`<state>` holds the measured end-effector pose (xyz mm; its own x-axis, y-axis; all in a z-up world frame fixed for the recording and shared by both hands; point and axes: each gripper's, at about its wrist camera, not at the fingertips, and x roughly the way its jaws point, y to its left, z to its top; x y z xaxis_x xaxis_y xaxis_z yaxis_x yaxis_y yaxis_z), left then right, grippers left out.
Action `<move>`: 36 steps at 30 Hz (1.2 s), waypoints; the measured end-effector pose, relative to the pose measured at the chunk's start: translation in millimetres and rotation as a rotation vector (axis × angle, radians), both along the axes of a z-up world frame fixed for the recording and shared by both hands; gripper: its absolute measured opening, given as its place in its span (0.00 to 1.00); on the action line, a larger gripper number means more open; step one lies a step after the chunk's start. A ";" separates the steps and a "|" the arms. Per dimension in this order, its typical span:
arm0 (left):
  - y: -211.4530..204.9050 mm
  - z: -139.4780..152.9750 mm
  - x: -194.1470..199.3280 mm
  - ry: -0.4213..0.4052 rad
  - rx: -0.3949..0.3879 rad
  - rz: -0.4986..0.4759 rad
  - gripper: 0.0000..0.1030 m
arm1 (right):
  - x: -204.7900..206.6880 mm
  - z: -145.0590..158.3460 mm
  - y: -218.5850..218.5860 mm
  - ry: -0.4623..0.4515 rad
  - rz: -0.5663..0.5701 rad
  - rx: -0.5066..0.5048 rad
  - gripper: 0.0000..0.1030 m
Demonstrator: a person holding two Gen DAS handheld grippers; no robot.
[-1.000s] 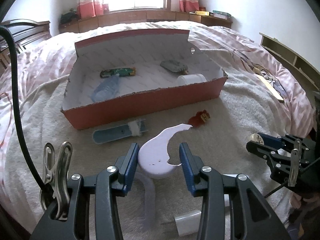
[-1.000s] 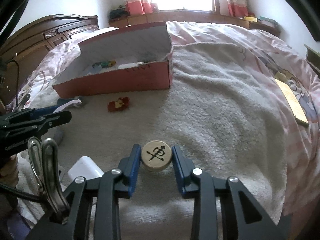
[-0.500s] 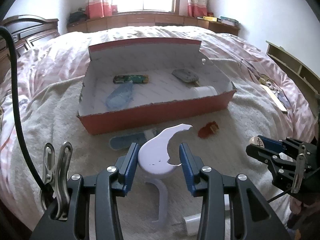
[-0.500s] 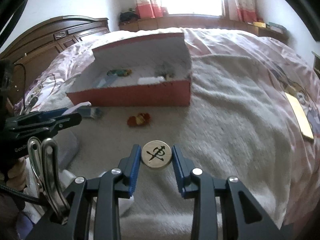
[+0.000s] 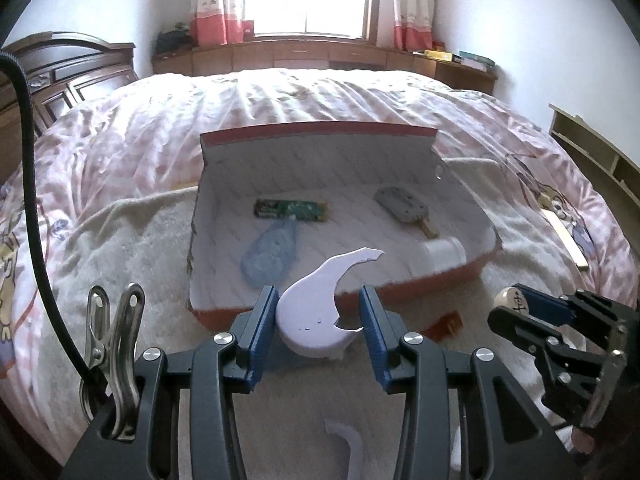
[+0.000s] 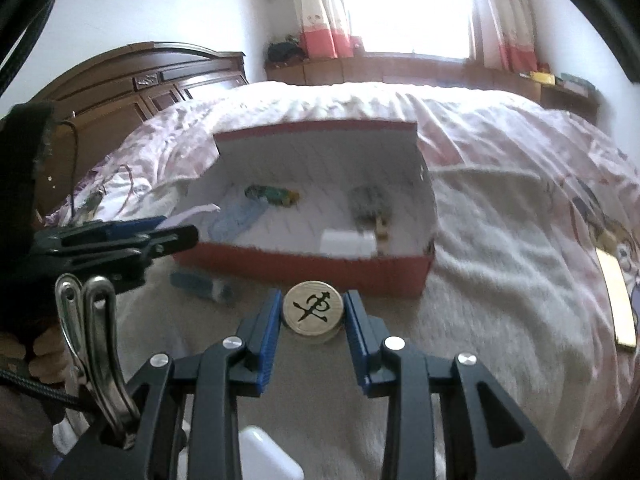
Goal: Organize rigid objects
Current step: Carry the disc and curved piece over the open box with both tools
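A round wooden game disc with a black character [image 6: 314, 307] sits clamped in the right gripper [image 6: 313, 322], raised before the red cardboard box with a white interior [image 6: 304, 266] at 12 o'clock. The left gripper [image 5: 319, 322] grips a pale lilac curved plastic piece [image 5: 316, 312] over the box's near wall, above the cream towel [image 5: 132, 240].

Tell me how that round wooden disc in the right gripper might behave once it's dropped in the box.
The disc looks stiff and solid, so probably not fragile. Round-edged, it could roll if it lands on edge. Landing flat in the box, it should stay put.
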<state>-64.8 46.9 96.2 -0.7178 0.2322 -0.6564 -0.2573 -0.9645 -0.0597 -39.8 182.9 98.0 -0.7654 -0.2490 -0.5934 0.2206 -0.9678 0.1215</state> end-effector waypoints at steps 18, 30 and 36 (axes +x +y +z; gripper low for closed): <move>12.4 -7.5 -50.9 -0.037 -0.025 0.059 0.41 | -49.3 12.7 8.6 0.026 -0.045 0.006 0.32; 18.1 -17.7 -67.5 -0.062 -0.034 0.050 0.41 | -70.1 6.9 19.0 0.007 -0.069 -0.017 0.32; 19.1 -24.8 -72.7 -0.080 -0.036 0.051 0.41 | -75.8 3.0 25.5 -0.004 -0.085 -0.041 0.32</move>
